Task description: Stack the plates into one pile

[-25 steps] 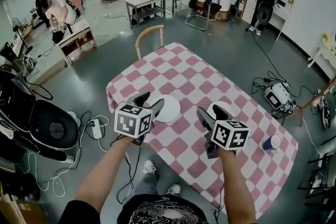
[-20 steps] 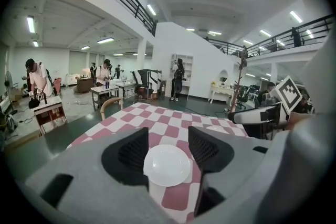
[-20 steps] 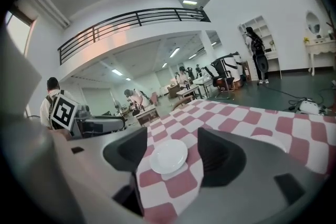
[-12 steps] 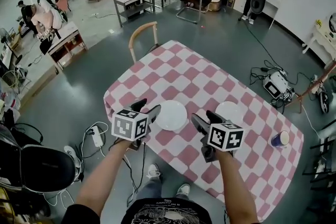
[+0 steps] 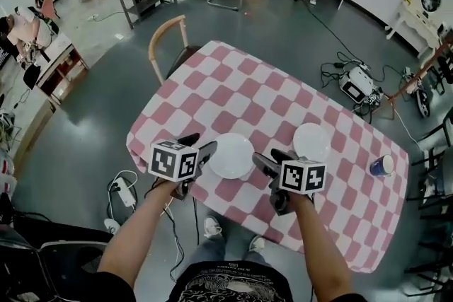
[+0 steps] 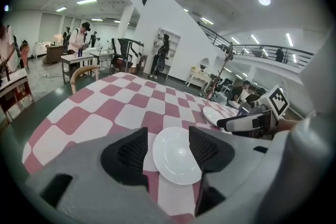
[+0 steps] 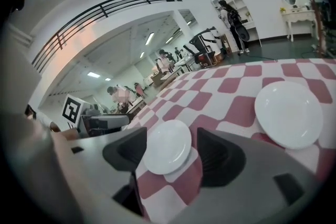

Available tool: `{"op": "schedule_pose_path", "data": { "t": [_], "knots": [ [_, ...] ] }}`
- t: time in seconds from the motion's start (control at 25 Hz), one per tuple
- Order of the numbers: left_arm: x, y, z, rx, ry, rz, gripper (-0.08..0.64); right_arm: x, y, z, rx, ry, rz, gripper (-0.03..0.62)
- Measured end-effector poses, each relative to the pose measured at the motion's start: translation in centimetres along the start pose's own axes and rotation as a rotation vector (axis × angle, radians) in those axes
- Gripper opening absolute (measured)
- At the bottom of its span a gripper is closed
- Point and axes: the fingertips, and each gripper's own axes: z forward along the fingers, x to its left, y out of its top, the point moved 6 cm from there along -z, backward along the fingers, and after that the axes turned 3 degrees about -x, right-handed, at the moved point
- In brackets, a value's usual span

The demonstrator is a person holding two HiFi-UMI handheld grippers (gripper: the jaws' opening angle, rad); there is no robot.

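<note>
left arm: bare forearm reaching forward from the near edge of the bench (image 5: 241, 88), wrist angled downward
right arm: bare forearm set alongside the left one, angled downward the same way
left tool (image 5: 202, 143): jaws wide apart and clamping nothing, marker cube on top, tips just beside the left rim of the near plate
right tool (image 5: 271, 158): jaws wide apart and clamping nothing, tips just beside the right rim of the same plate
near plate (image 5: 231, 155): white, flat on the pink-and-white checked cloth close to the near edge, between the two tools
far plate (image 5: 312, 141): white, flat, to the right and slightly farther off, apart from the near plate, so the two are not yet piled
head view alone: a blue cup (image 5: 381, 165) near the right end of the bench, a wooden chair (image 5: 166, 39) at the far left side, people at desks far off
left tool's view alone: near plate framed between its own jaws, pads not pressing it; right tool at the right, far plate behind it
right tool's view alone: near plate framed between its jaws, left tool at the left, far plate at the right
</note>
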Motion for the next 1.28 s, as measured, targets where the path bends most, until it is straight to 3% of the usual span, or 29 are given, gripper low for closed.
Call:
{"op": "schedule_pose_path", "data": {
  "t": [0.2, 0.4, 0.64, 0.88, 1.2, 1.28],
  "knots": [
    [2.6, -0.7, 2.3, 0.077, -0.082, -0.045, 0.253, -1.1, -1.8, 2.0, 0.046, -0.031, 0.099, 0.299],
    [3.7, -2.5, 4.8, 0.229, -0.202, -0.128, 0.261, -2.0, -3.4, 2.9, 0.104, -0.057, 0.168, 0.291],
    [4.7, -3.5, 6.4, 0.332, -0.278, -0.207, 0.261, -2.5, -5.2, 3.9, 0.167, -0.071, 0.254, 0.282],
    [4.9, -4.1, 7.1, 0.382, -0.316, -0.243, 0.225, -2.6, -5.2, 4.5, 0.182, -0.080, 0.314, 0.252],
    [4.4, -4.6, 7.7, 0.418, -0.324, -0.226, 0.136, -1.6, -5.8, 5.5, 0.169, -0.055, 0.401, 0.212],
    [4.3, -4.7, 7.8, 0.424, -0.324, -0.222, 0.127, -2.0, -6.0, 5.5, 0.164, -0.071, 0.412, 0.175]
  ]
}}
